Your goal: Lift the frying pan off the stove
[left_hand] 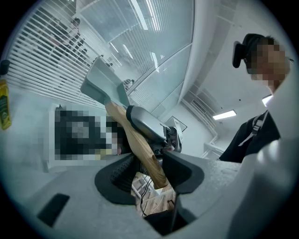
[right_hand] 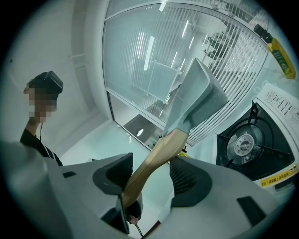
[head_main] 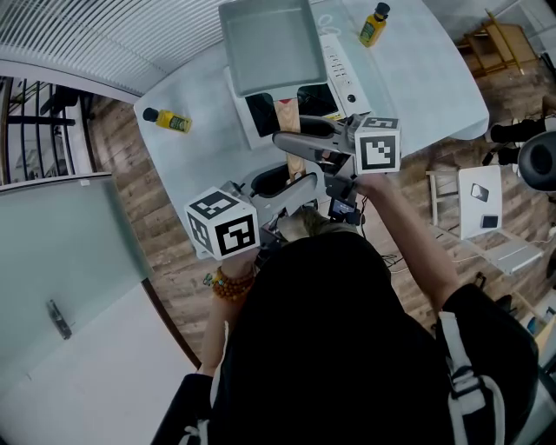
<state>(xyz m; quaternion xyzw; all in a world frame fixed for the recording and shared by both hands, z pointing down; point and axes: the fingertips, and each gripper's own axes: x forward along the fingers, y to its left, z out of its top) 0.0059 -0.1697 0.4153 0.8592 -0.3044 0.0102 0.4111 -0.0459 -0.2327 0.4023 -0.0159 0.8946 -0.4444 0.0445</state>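
A grey square frying pan [head_main: 268, 43] with a wooden handle [head_main: 287, 115] hangs in the air above the white stove [head_main: 343, 65], clear of its black burner [right_hand: 245, 144]. My left gripper [head_main: 291, 187] comes in from below and is shut on the handle's near end [left_hand: 148, 161]. My right gripper [head_main: 300, 143] reaches in from the right and is shut on the same handle [right_hand: 152, 170], a little closer to the pan. In the right gripper view the pan [right_hand: 198, 100] tilts up against the window blinds. The left gripper view shows the pan [left_hand: 103, 86] above the right gripper's grey finger [left_hand: 145, 123].
The stove stands on a pale round table [head_main: 434, 78]. One yellow bottle [head_main: 169, 120] lies at the table's left edge, another [head_main: 374, 23] stands at the far right. A white stool [head_main: 482, 209] is right of the table. Glass partitions and blinds surround the spot.
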